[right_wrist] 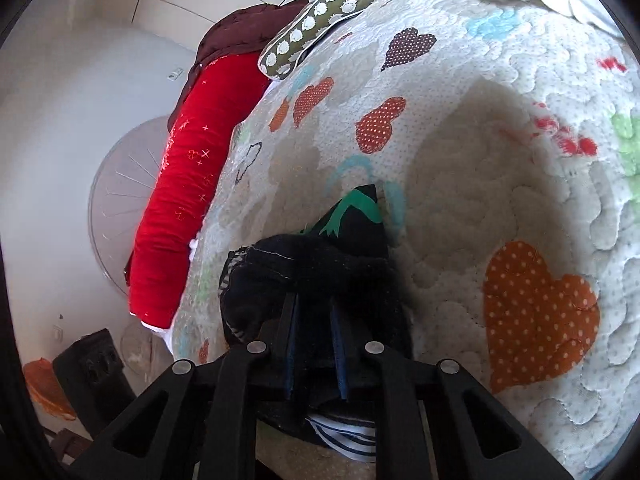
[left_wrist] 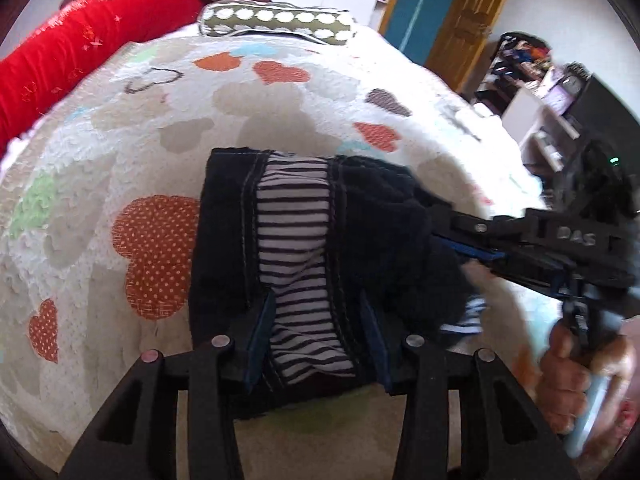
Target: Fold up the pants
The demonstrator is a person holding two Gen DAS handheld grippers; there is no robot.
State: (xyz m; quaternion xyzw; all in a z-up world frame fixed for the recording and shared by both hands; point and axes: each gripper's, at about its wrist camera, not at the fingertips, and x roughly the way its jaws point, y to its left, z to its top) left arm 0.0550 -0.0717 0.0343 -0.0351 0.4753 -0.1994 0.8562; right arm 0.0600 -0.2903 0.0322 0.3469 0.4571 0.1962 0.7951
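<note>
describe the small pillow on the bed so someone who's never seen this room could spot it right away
Start from the bed's white quilt patched with hearts. At its far end, beside the long red bolster, lies the small pillow. It alone is olive green with rows of white round dots; the bolster is plain red and far longer.

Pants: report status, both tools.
Left tool open, astride pants. Right tool shut on pants. Pants bunched on quilt. Nothing in the way.
</note>
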